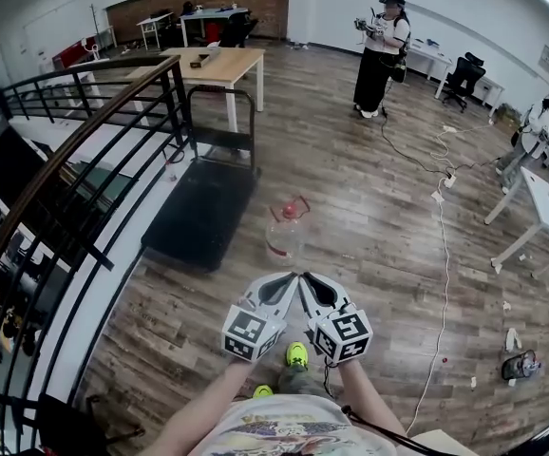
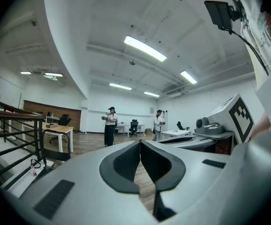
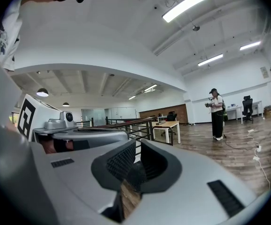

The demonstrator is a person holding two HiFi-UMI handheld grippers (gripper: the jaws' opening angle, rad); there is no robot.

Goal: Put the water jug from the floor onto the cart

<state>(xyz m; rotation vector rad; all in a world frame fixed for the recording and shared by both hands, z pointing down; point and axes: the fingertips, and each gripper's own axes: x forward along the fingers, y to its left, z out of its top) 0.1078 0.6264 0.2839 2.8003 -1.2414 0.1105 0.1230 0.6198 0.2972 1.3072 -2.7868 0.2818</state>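
the left gripper (image 1: 289, 279) has its two dark padded jaws pressed together, with nothing between them. the right gripper (image 1: 306, 279) is the same, closed and empty. in the head view the two grippers sit side by side with their tips almost meeting. each carries a white cube with square black markers, and the person's bare forearms are behind them.

at twelve o'clock from the tips, near but not touching, the water jug (image 1: 287, 228) stands on the wooden floor (image 1: 369, 255). it is clear plastic with a red top. at about ten o'clock from the jug, just beside it, lies the black flatbed cart (image 1: 198, 218), with its upright push handle (image 1: 222, 112) at the far end. a black stair railing (image 1: 66, 160) runs along the cart's nine o'clock side. a wooden table (image 1: 219, 65) stands beyond the cart at twelve o'clock. a person in a white top (image 1: 381, 55) stands at one o'clock from the jug, well apart. a white cable (image 1: 444, 255) trails over the floor at three o'clock.
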